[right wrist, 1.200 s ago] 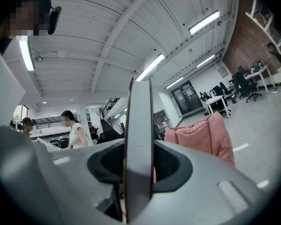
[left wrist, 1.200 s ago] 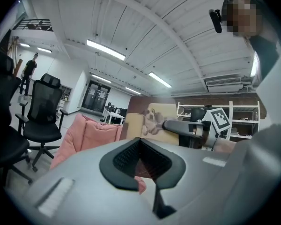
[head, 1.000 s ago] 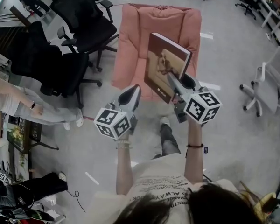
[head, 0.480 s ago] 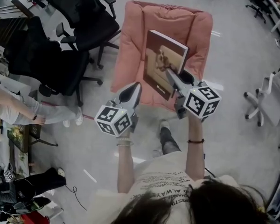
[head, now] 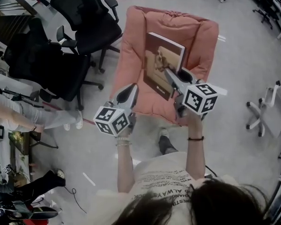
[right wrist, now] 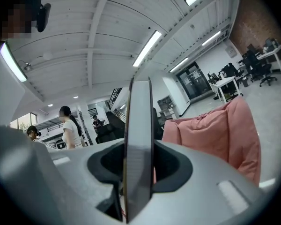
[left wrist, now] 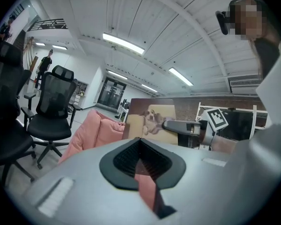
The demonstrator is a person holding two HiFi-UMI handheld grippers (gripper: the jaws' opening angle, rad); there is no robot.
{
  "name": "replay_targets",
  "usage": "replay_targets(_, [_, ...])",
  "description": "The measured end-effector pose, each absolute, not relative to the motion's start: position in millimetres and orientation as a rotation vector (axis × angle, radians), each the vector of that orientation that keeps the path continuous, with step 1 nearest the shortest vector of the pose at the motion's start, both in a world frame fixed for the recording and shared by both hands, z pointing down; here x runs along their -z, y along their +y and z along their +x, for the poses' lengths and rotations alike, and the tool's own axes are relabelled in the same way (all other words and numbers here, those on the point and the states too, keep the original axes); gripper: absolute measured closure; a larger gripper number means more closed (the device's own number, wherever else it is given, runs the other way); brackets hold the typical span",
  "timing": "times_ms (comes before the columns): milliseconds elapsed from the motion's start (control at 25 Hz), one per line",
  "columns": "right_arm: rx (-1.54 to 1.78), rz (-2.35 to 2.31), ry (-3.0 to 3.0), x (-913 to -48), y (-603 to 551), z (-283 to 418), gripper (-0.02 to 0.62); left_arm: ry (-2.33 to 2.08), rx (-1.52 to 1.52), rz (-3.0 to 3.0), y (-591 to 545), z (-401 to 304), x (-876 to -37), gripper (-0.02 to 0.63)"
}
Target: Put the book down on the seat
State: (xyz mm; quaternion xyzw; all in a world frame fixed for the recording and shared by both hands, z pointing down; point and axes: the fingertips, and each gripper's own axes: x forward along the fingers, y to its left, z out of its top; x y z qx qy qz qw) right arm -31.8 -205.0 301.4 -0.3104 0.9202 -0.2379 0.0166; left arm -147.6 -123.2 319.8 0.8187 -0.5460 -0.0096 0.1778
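A brown hardcover book [head: 161, 69] with a dog picture on its cover is held upright over the pink cushioned seat [head: 171, 27]. My right gripper [head: 168, 73] is shut on its lower right edge. In the right gripper view the book [right wrist: 138, 135] stands edge-on between the jaws, with the seat [right wrist: 220, 130] behind it. My left gripper [head: 132, 88] hangs shut and holds nothing, left of the book and above the seat's front left edge. The left gripper view looks across at the book [left wrist: 150, 121] and the seat [left wrist: 96, 132].
Two black office chairs [head: 86, 20] [head: 51, 64] stand close to the seat's left side. A white chair [head: 271, 109] is at the right. A person's arm [head: 14, 118] shows at the left edge. My own foot [head: 165, 143] is just before the seat.
Both grippers and the book have moved forward; the book now hangs fully over the seat cushion instead of its front edge. The grip on the book is unchanged.
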Motion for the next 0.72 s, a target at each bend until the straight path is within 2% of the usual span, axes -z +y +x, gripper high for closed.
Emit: replay_targets(720, [0.906, -0.957, 2.936, -365, -297, -41, 0.448, -1.502, 0.001, 2.206, -219, -147, -374, 0.620])
